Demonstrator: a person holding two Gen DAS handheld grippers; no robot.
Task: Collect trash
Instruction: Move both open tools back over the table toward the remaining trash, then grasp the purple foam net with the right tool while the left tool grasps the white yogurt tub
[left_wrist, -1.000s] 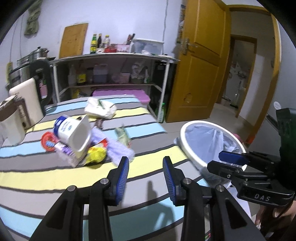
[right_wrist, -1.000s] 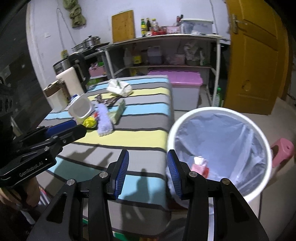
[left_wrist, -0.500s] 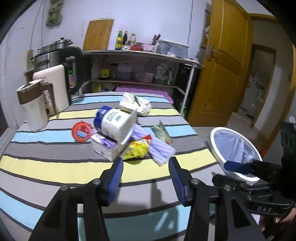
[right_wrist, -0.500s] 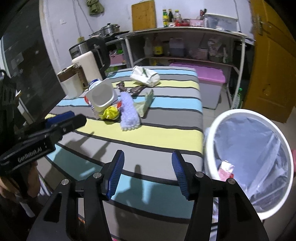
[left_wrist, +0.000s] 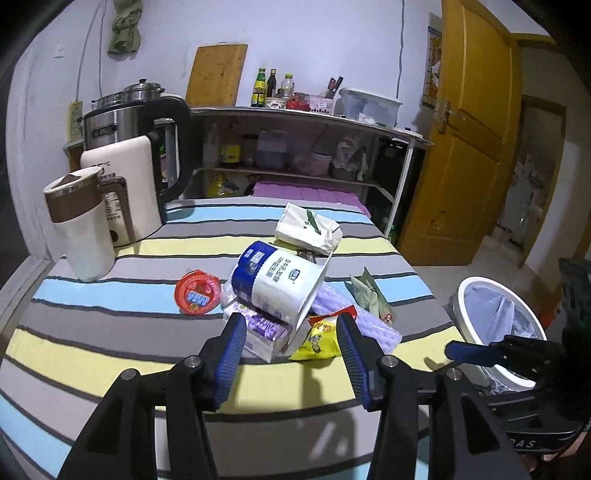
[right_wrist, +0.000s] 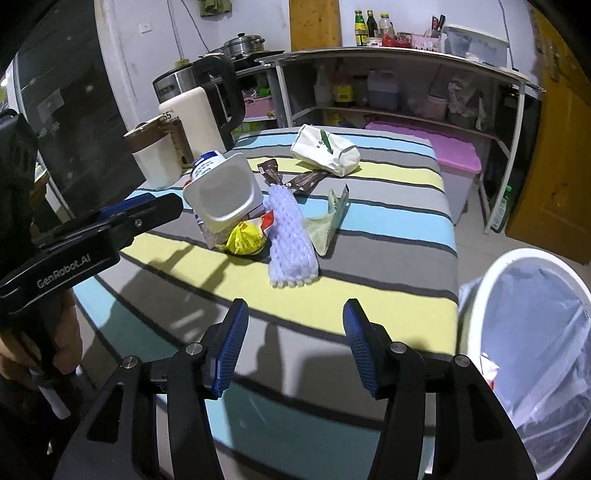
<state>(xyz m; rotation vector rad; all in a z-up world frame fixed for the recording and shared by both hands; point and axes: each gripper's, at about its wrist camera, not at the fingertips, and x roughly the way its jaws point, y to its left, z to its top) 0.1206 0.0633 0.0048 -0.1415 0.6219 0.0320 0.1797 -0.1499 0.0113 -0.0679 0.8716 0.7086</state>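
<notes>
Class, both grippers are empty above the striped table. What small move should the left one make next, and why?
Probably ease the left gripper forward and down onto the yellow snack wrapper. Its jaws stand open and empty, the wrapper lies nearest at the pile's front edge, and the lined trash bin waits beside the table.

The left gripper (left_wrist: 291, 345) is sitting low in the frame's centre, jaws spread and empty. The right gripper (right_wrist: 291, 341) is likewise gaping, gripping nothing.

Dim indoor light, sharp shadows, fisheye-warped edges.
</notes>
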